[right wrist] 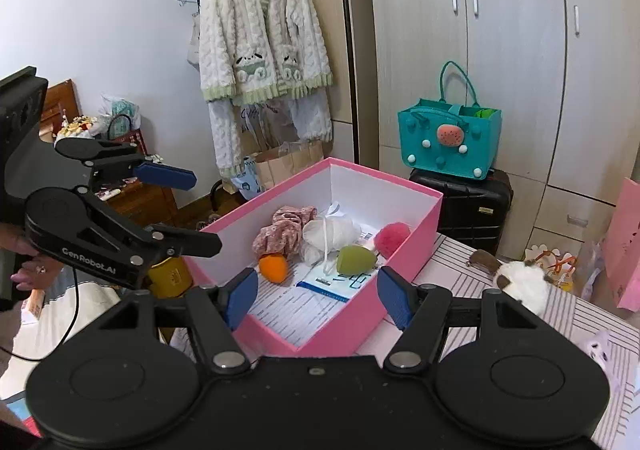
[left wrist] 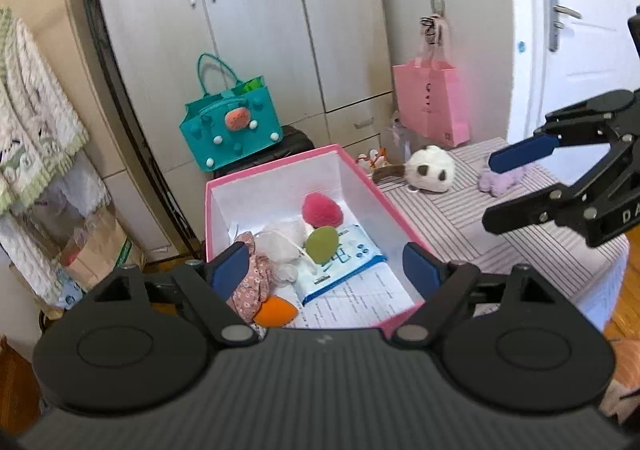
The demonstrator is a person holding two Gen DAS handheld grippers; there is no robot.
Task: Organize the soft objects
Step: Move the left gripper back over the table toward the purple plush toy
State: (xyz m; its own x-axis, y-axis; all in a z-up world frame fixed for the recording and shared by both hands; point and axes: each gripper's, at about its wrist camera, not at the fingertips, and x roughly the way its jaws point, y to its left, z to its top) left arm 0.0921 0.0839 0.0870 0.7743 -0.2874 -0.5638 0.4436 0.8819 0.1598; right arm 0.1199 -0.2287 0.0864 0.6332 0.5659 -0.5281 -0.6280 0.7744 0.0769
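**Both tongs wide and empty above the pink box**

Left gripper: jaws wide, nothing between the pads; it hangs over the near end of the pink box. Right gripper: jaws wide too, empty, hovering over the box's near corner.

Box contents, left to right in the left wrist view:
- floral scrunchie, limp cloth; pinch a fold anywhere.
- orange sponge at 7 o'clock in the box, light and springy; likely best taken across its middle.
- white mesh puff, airy, with a loop that could snag.
- green sponge leaning on a tissue pack.
- pink pom at 12 o'clock, fluffy and compressible.

Still out on the striped tabletop, at 2 o'clock from the box: panda plush, soft and bulky, probably needs a wide bite on the body. Lilac plush lies partly hidden behind the right gripper's finger.

Room: the box walls stand tall, so entry looks easiest from above. The tabletop between box and plush lies open. Pink bag stands near behind the panda.
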